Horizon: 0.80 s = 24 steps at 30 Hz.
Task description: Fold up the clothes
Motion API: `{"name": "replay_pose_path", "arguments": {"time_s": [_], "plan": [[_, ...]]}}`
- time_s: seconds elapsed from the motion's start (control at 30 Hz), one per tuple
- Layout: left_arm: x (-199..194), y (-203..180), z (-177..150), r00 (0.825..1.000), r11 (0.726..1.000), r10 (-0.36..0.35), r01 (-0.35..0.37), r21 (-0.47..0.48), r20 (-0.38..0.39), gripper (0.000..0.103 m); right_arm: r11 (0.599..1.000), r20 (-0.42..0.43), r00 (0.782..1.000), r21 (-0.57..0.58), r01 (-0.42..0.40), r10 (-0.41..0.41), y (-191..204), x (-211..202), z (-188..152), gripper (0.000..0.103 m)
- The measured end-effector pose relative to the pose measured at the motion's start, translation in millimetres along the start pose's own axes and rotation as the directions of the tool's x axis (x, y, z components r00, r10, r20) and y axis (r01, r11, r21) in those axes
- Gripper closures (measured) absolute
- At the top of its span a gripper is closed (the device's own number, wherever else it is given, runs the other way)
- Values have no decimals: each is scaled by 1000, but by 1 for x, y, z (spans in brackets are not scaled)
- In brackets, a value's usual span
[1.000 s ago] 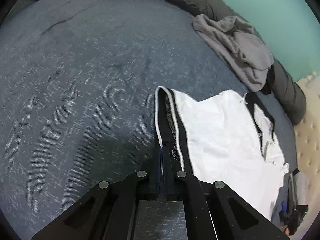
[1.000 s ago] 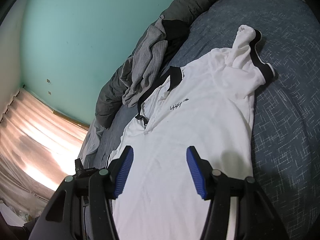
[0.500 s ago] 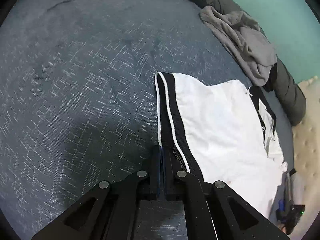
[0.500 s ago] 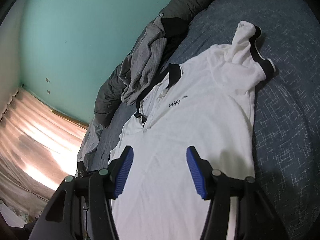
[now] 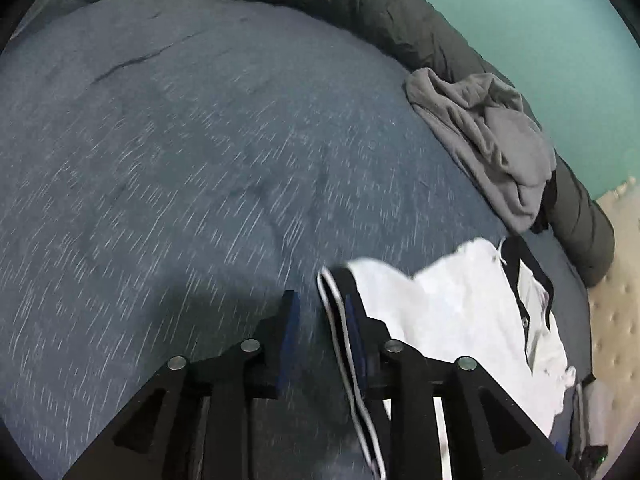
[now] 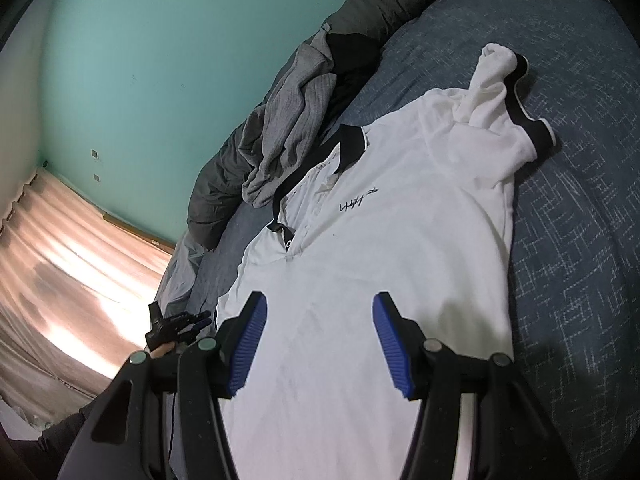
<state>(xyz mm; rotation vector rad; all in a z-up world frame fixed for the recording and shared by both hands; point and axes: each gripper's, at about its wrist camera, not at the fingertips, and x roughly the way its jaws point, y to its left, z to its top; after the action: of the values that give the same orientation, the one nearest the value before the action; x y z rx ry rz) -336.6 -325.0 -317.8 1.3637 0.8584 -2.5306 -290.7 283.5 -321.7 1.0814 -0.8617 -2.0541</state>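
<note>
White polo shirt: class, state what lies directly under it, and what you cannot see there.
The white polo shirt lies spread on the blue patterned bedspread, which shows around its edges. Whatever sits beneath the shirt's middle is covered by the fabric and cannot be seen.

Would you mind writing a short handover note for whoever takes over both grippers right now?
Left gripper: open, with the black-banded sleeve cuff lying loose between its fingers.
Right gripper: open, above the lower front of the white polo shirt, holding nothing.
The shirt lies face up on the blue bedspread, collar toward the grey garment.
Done: shirt laid out.
Left: every fold; the far sleeve is bunched.
</note>
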Motion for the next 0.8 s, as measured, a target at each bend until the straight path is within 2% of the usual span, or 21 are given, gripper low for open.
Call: {"name": "replay_pose_path", "arguments": {"time_s": [0.2, 0.23, 0.27, 0.3, 0.43, 0.53, 0.73, 0.8], "plan": [[20, 9, 3, 998, 997, -56, 57, -45, 7, 78, 1000, -8, 1000, 8, 11, -11, -5, 3, 0, 47], [21, 8, 2, 998, 997, -69, 69, -39, 4, 84, 1000, -9, 1000, 8, 12, -12, -6, 4, -1, 47], [22, 6, 1, 998, 997, -68, 68, -25, -6, 100, 1000, -10, 1000, 9, 13, -13, -6, 4, -1, 47], [22, 3, 0, 998, 998, -58, 58, -8, -14, 102, 1000, -12, 1000, 7, 14, -14, -6, 5, -1, 47], [6, -2, -1, 998, 999, -52, 52, 17, 27, 102, 1000, -25, 1000, 2, 11, -11, -3, 8, -5, 47], [-5, -2, 2, 998, 1000, -21, 20, 18, 55, 102, 1000, -27, 1000, 1, 7, -7, -2, 9, -5, 47], [-7, 29, 4, 995, 991, 96, -92, -100, 35, 103, 1000, -15, 1000, -2, 4, -4, -2, 7, -3, 47], [-2, 38, 3, 995, 988, 95, -92, -122, 19, 103, 1000, -16, 1000, -1, 5, -5, -2, 7, -2, 47]]}}
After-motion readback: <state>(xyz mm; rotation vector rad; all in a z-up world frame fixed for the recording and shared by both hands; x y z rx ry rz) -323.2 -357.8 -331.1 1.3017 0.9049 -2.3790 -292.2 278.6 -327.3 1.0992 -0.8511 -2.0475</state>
